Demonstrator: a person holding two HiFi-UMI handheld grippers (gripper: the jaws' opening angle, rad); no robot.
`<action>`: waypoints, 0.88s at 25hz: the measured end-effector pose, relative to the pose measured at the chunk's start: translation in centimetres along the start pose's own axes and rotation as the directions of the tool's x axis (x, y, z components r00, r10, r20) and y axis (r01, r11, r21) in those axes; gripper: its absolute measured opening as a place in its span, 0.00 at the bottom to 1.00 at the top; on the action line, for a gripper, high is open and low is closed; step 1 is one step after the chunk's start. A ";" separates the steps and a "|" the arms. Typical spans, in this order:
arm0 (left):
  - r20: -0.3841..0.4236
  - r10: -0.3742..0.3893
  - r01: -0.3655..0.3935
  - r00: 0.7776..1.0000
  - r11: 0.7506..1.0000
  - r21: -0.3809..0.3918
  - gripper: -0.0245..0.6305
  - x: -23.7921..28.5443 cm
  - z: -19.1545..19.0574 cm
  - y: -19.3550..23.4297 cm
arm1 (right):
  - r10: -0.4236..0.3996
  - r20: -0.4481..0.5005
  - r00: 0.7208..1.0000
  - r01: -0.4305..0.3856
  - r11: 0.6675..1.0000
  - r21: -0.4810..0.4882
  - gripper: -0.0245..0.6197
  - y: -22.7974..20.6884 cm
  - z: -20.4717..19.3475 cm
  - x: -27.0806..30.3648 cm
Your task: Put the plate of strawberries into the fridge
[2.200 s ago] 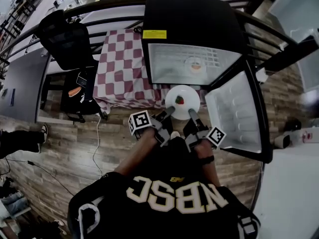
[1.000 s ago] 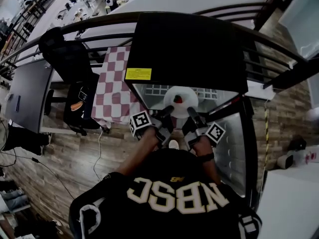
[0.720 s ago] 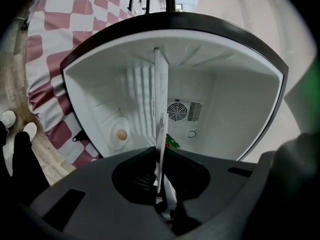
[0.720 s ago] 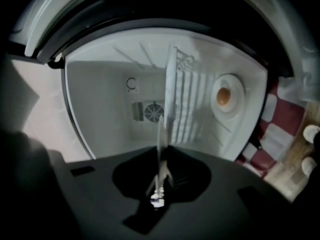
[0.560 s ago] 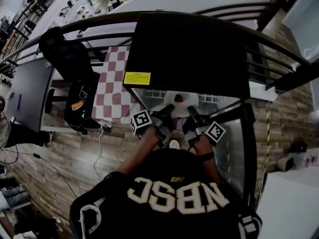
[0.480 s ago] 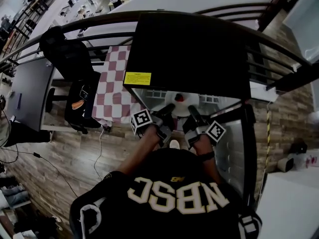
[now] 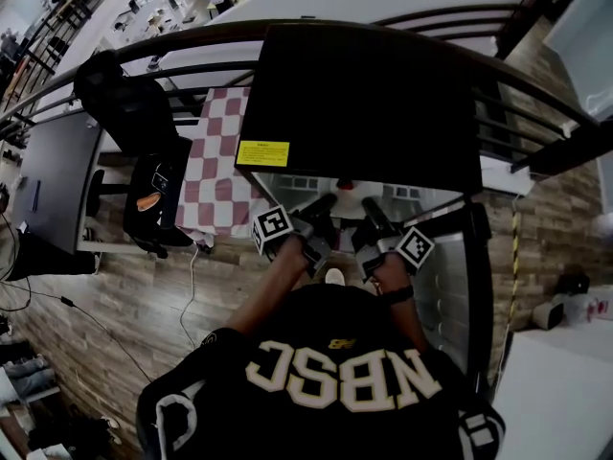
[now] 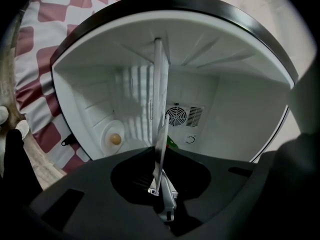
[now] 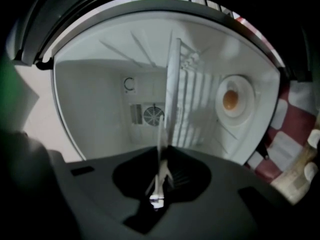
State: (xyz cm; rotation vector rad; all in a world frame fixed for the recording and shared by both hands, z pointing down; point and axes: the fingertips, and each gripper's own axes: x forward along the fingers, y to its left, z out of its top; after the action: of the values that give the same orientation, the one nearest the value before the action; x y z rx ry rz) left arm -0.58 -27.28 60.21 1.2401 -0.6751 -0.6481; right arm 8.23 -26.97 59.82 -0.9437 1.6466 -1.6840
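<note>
- The person is holding a tool in each hand, and both are reaching level into the open black fridge, whose door is standing open at the right of the head view.
- The left tool is gripping the near-left rim of the white plate. Its jaws have just been easing apart a little, but the rim is sitting between the pads and looking pinched in the left gripper view.
- The right tool is clamping the plate's rim on the other side, with the thin edge showing between its nearly closed jaws.
- The plate is hanging between the two tools just inside the fridge mouth. A red strawberry is showing on it, and the fridge's top is hiding most of the plate in the head view.
- I cannot tell whether the plate is touching the wire shelf.
- Behind the plate, a round fan vent is showing on the white back wall, and a small round white thing with an orange centre is sitting deeper inside.
- A worktop under a red-and-white checked cloth is standing just left of the fridge, with a black chair beyond it.
</note>
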 end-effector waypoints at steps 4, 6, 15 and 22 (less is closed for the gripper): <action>-0.002 -0.006 0.006 1.000 1.000 0.018 0.11 0.4 0.6 0.7 | 0.004 -0.002 1.000 -0.004 1.000 -0.003 0.10 0.0 0.3 0.4; -0.004 -0.009 0.009 1.000 1.000 0.021 0.11 0.5 0.5 0.3 | 0.005 -0.002 1.000 -0.005 1.000 -0.005 0.10 0.0 0.4 0.5; -0.020 -0.011 0.012 1.000 0.999 0.043 0.11 0.8 0.8 0.0 | -0.006 0.010 1.000 0.006 0.999 -0.040 0.10 0.1 0.5 0.6; -0.023 -0.020 0.022 1.000 0.997 0.078 0.30 0.2 1.4 -0.5 | 0.004 0.003 1.000 -0.004 0.995 -0.101 0.19 0.1 0.6 0.5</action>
State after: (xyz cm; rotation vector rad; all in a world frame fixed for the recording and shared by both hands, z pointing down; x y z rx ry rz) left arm -1.56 -28.37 60.00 1.3264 -0.6751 -0.6295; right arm 8.45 -27.72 59.76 -0.9895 1.7451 -1.6083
